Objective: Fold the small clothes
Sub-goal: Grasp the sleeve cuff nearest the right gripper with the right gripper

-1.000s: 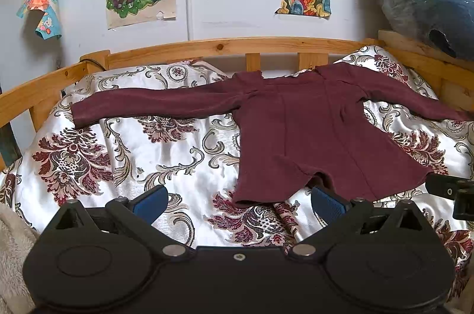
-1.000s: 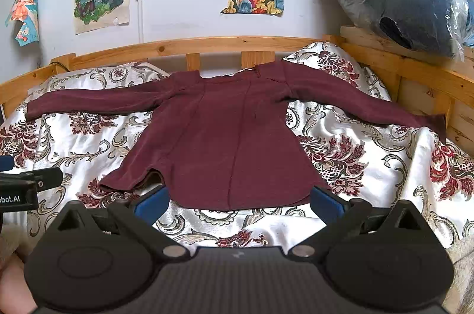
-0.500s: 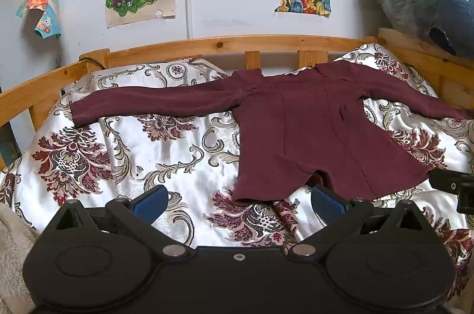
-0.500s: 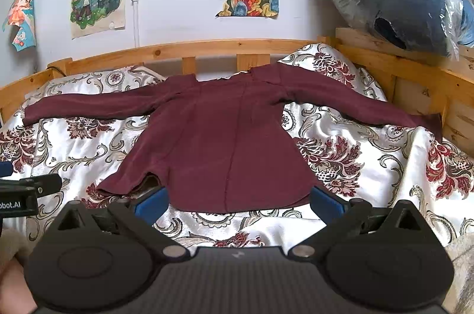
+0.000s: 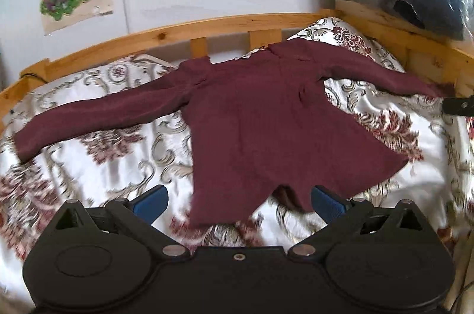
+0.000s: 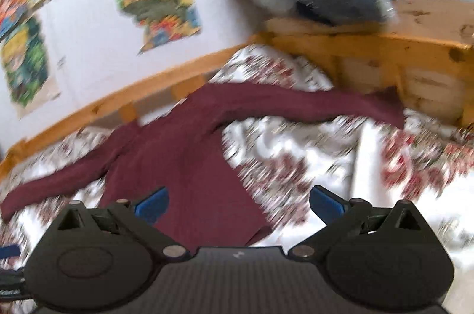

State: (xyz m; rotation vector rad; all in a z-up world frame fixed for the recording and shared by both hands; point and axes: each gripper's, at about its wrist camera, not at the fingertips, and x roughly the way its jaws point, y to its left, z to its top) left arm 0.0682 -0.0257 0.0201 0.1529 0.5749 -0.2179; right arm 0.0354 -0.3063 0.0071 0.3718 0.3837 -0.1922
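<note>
A maroon long-sleeved top (image 5: 266,130) lies spread flat on the floral satin bedspread (image 5: 97,166), both sleeves out to the sides and no fold made yet. The left gripper (image 5: 238,200) hangs with jaws wide apart and empty; the top's hem sits between them, just ahead. The right gripper (image 6: 237,203) is likewise spread and holding nothing, the garment's right hem corner low between its jaws and the right sleeve (image 6: 311,103) stretching well ahead toward the wooden bed frame (image 6: 385,47). That view is smeared and tilted. The risks, as judged: jaws closing on the slippery bedspread along with the cloth — or catching only one layer, which would leave the fold skewed.
</note>
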